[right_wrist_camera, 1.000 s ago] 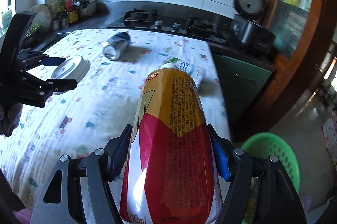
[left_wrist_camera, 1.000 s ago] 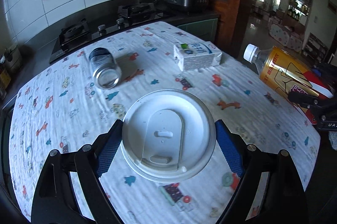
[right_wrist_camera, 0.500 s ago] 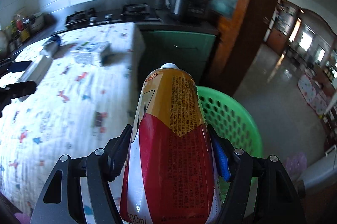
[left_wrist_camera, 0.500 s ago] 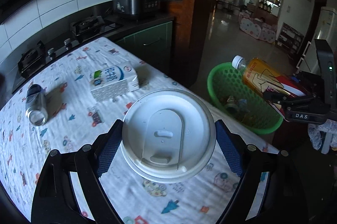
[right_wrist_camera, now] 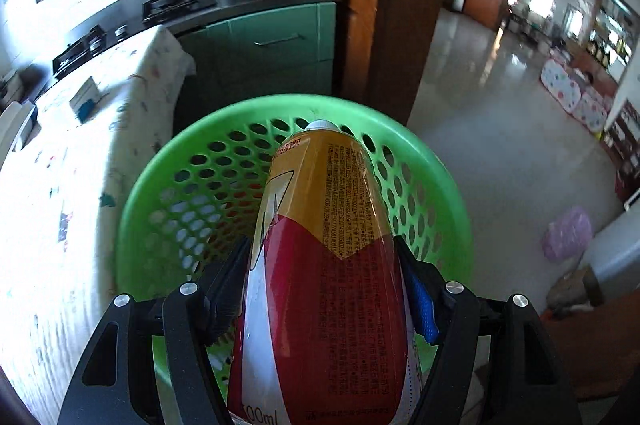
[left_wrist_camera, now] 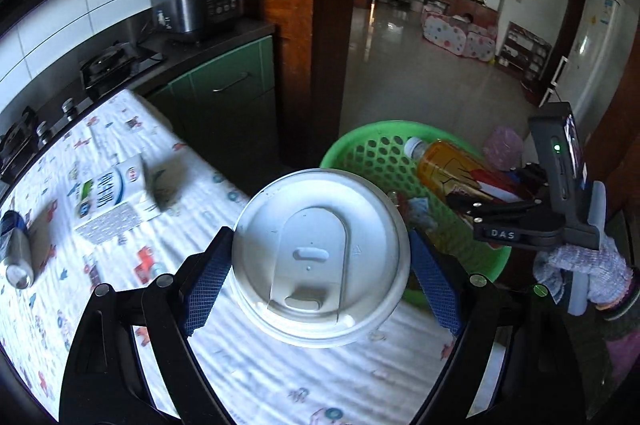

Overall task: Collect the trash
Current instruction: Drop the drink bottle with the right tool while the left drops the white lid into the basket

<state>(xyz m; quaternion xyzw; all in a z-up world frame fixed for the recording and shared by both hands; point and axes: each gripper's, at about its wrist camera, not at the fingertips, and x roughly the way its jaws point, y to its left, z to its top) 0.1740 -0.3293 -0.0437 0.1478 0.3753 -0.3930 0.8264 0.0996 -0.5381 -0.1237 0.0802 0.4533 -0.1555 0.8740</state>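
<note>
The right claw [right_wrist_camera: 324,289] is gripping a bottle [right_wrist_camera: 320,265] by its lower body, the blue pads pressing on both sides of the red part of the label. The bottle's long axis is running straight out along the claw's fingers, white cap foremost, and it is pointing down into the basket [right_wrist_camera: 160,177]. In the right wrist view the cap is sitting over the basket's far wall, with the bottle's body over the open mouth of the basket. In the left wrist view the same bottle [left_wrist_camera: 448,169] is lying at a slant over the basket [left_wrist_camera: 360,149], cap toward the far rim and base toward the right claw [left_wrist_camera: 486,201], which a gloved hand [left_wrist_camera: 580,265] is carrying.

The left claw [left_wrist_camera: 320,265] is gripping a cup [left_wrist_camera: 320,257] across its width, pads tight against either side just below the white lid. The cup's axis is pointing back toward the camera, so only the lid's round top is showing, its drink tab toward the bottom of the view. The cup is hanging over the worktop [left_wrist_camera: 240,365] edge nearest the basket, partly overlapping the basket's near rim.

Well away from the basket, a carton [left_wrist_camera: 108,197] is lying flat on the worktop's patterned cloth, and farther from the basket a can [left_wrist_camera: 16,249] is lying on its side, open end toward the camera. Some scraps are lying inside the basket under the bottle.
</note>
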